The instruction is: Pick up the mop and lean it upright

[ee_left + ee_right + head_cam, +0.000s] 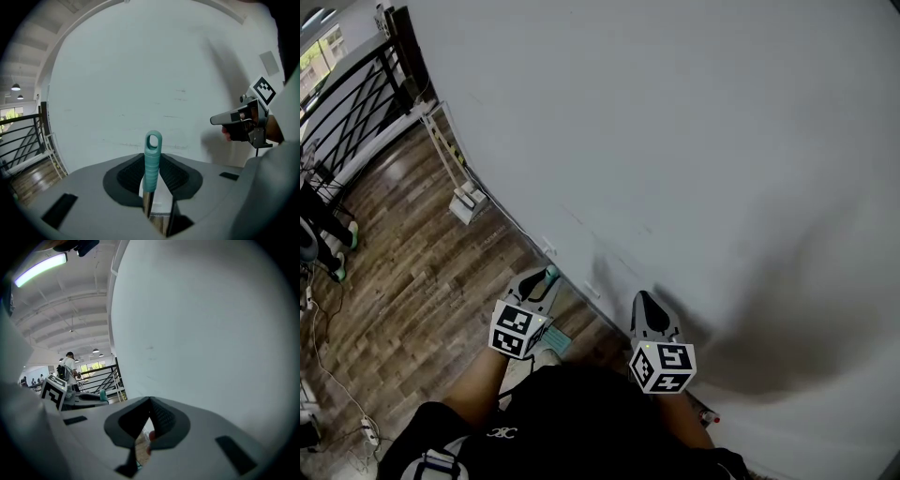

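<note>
The left claw [153,174] is pinching the mop's ribbed teal handle [152,157], likely stiff, light and non-slip there; the right claw [150,405], at three o'clock, is hovering pressed together.

The left claw [546,279] and right claw [643,302] have pale grey shells with dark rectangular slots [59,208] and black, ribbed pads [174,176]. Each carries a cube [518,330] of black-and-white square markers. The person wears a black top [572,422] with a small white logo [501,433].
</note>
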Motion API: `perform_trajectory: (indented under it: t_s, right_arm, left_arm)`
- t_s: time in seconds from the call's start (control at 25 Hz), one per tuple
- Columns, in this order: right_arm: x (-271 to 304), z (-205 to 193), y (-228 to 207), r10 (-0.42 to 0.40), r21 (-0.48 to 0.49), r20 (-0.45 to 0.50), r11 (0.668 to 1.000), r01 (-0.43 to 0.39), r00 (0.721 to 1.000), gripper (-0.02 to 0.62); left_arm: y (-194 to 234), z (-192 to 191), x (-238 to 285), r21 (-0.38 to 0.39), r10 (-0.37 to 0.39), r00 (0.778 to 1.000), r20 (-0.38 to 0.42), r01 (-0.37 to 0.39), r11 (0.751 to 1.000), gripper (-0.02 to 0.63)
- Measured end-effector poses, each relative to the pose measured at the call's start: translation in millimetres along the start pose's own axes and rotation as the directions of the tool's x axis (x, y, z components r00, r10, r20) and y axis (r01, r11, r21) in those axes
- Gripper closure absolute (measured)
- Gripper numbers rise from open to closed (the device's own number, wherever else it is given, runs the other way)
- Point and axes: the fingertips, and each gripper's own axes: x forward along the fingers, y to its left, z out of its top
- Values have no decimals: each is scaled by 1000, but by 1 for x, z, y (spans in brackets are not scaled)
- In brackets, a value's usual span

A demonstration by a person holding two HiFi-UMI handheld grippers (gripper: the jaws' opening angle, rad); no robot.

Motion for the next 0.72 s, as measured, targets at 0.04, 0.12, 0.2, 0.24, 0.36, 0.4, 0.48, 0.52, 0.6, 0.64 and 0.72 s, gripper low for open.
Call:
perform_trajectory:
  t_s: [0.04,0.12,0.2,0.24,0.36,0.4,0.48,0.52,0.6,0.64,0.72]
  right_arm:
    - [0,-1,1,1,-1,-1,1000,-1,1000,586]
    - [-1,-2,1,-4,2,-1,1000,4,1000,586]
    - [-1,-2,0,-16,7,0,1000,16,1000,586]
    - [-2,-1,-1,-23,9,1,1000,23,1000,586]
    - [-5,-1,-2,-34,14,6,999,34,999,586]
    - [-6,0,-2,-36,15,9,999,35,999,586]
    - [-8,0,-1,-39,16,13,999,39,999,586]
    - [-8,0,-1,-42,16,14,999,42,999,586]
    - [-8,-1,0,-48,18,14,999,47,999,586]
    - [-9,-1,1,-51,18,15,999,50,999,586]
    - [-9,-1,1,-58,20,20,998,58,998,586]
  left_arm:
    - [3,-1,-1,-2,7,1000,-1,-7,1000,505]
    - [6,1,-2,2,9,1000,4,-9,1000,505]
    - [7,2,-1,7,2,1000,5,-2,1000,505]
    - [7,3,0,9,-1,1000,5,1,1000,505]
    - [6,2,0,5,-2,1000,3,2,1000,505]
    - [5,2,0,4,-3,1000,1,3,1000,505]
    - [3,2,1,11,-13,1000,2,13,1000,505]
    - [2,2,1,14,-19,1000,1,19,1000,505]
    - [1,3,3,20,-31,1000,0,31,999,505]
    - [0,3,4,22,-38,999,-1,38,999,505]
    - [-2,3,6,29,-51,999,-3,51,998,505]
